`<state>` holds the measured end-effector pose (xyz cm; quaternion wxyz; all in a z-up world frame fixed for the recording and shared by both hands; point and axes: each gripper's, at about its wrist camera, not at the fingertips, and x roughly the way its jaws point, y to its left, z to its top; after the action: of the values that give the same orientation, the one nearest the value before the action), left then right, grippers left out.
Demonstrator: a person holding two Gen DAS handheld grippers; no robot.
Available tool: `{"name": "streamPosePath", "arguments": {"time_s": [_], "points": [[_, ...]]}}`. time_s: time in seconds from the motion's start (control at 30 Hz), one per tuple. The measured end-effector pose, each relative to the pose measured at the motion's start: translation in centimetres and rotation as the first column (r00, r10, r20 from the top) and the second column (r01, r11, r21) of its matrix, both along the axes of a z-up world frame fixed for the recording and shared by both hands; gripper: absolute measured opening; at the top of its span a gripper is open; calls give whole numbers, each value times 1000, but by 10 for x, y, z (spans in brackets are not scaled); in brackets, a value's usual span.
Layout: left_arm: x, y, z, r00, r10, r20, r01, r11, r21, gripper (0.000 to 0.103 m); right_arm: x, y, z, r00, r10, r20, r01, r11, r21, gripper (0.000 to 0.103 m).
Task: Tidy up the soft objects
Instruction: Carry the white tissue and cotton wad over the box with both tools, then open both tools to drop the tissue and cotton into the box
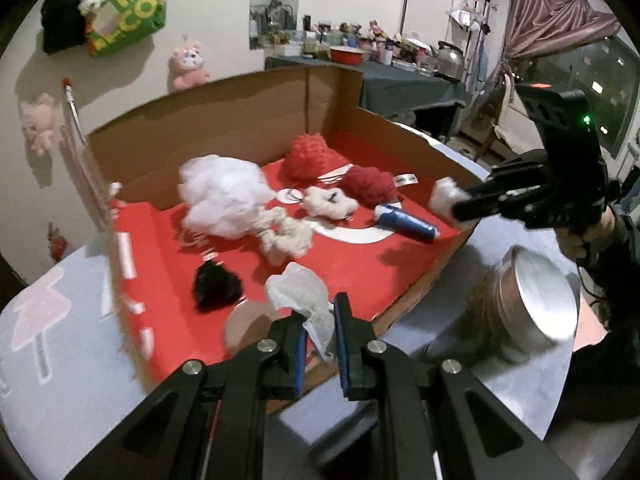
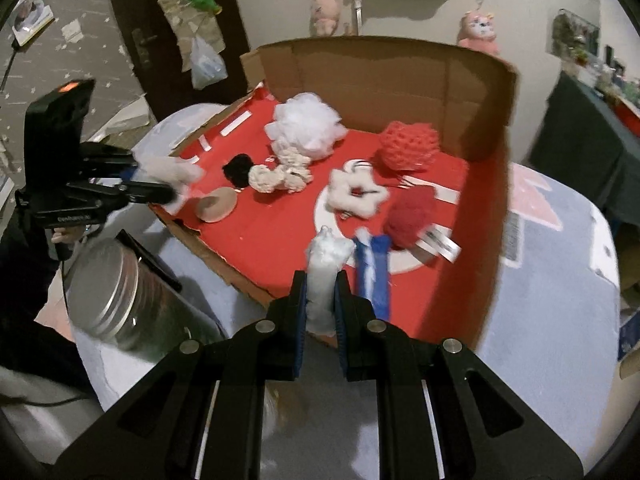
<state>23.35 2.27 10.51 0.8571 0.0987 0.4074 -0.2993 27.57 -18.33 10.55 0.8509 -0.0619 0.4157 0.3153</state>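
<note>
A red cardboard box (image 1: 168, 292) (image 2: 486, 208) lies open on the table with soft things in it: a white mesh pouf (image 1: 222, 196) (image 2: 306, 128), a red crochet ball (image 1: 308, 156) (image 2: 408, 146), a dark red yarn ball (image 1: 370, 188) (image 2: 412, 216), a white scrunchie (image 1: 330, 202) (image 2: 356, 194), a cream rope knot (image 1: 286, 234) (image 2: 280, 174), a black pompom (image 1: 216, 286) (image 2: 238, 170) and a blue-and-white piece (image 1: 404, 224) (image 2: 374, 272). My left gripper (image 1: 320, 336) (image 2: 168, 188) is shut on a white mesh cloth (image 1: 304, 296) (image 2: 168, 168). My right gripper (image 2: 320, 304) (image 1: 456, 210) is shut on a white fluffy wad (image 2: 326, 276) (image 1: 444, 196).
A glass jar with a metal lid (image 1: 528, 300) (image 2: 116, 292) lies on the table by the box's near edge. A round tan pad (image 2: 218, 204) (image 1: 248, 322) sits in the box. The box's back flap (image 1: 224, 120) (image 2: 380, 76) stands upright. Plush toys hang on the wall.
</note>
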Motion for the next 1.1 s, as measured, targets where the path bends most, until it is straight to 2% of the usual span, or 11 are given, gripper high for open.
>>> {"name": "streamPosePath", "arguments": {"time_s": [0.1, 0.2, 0.33, 0.43, 0.67, 1.1], "points": [[14, -14, -5, 998, -18, -52, 18, 1000, -3, 13, 13, 16, -2, 999, 30, -26, -31, 999, -18, 12], [25, -28, -11, 996, -22, -83, 24, 999, 29, 13, 29, 29, -5, 996, 48, -75, -50, 998, -24, 12], [43, -41, -19, 989, -8, -145, 16, 998, 55, 13, 55, 41, -18, 979, 51, -198, -56, 998, -23, 12], [53, -49, -27, 983, 3, -183, 11, 997, 76, 13, 69, 51, -28, 966, 35, -257, -52, 997, -57, 13], [64, -58, -38, 979, 7, -205, 20, 992, 128, 13, 84, 65, -39, 952, 13, -306, -52, 991, -121, 13], [65, -59, -44, 978, 16, -208, 18, 987, 161, 16, 85, 75, -47, 953, 3, -303, -63, 980, -190, 14]]}}
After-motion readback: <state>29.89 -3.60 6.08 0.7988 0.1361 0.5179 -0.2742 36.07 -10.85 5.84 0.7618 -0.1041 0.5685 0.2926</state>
